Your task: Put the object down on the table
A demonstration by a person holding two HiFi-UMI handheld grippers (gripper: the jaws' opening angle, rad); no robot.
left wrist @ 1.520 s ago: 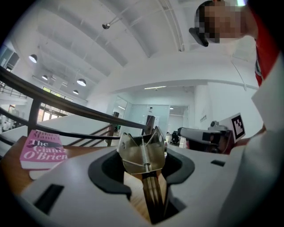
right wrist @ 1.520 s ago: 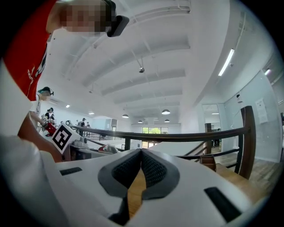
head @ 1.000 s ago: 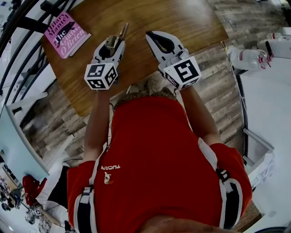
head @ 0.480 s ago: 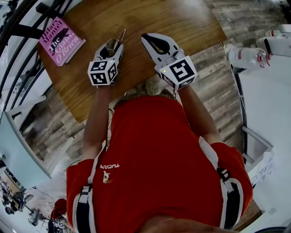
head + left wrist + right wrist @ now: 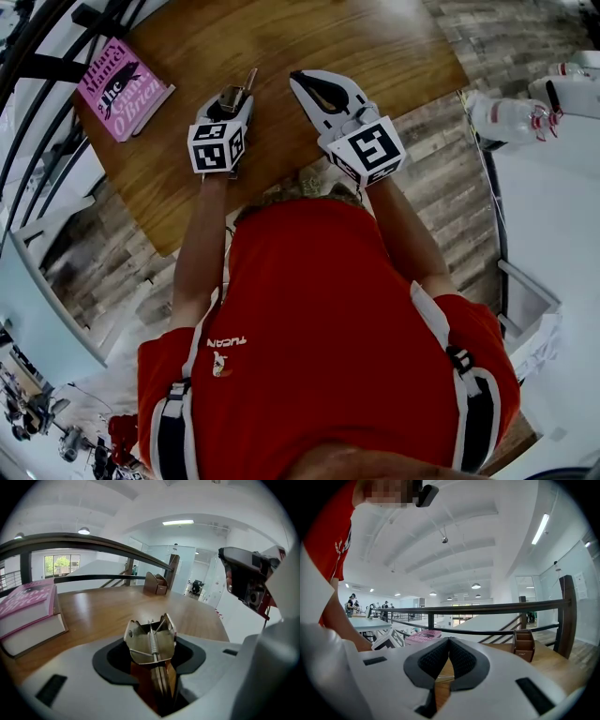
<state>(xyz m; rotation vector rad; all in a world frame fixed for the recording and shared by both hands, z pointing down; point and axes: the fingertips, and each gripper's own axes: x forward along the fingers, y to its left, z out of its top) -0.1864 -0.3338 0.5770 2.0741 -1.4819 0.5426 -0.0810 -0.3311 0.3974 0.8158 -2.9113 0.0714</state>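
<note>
The left claw (image 5: 231, 97) has sunk toward the brown wooden worktop (image 5: 366, 42) over the last second, tipping nose-down. Its jaws are clamped on the brass-coloured metal spring clip (image 5: 151, 641) — held low over the wood, not yet released. The right claw (image 5: 448, 644) waits beside it, pinched together on nothing. Set-down looks near; only the letting go remains.
</note>
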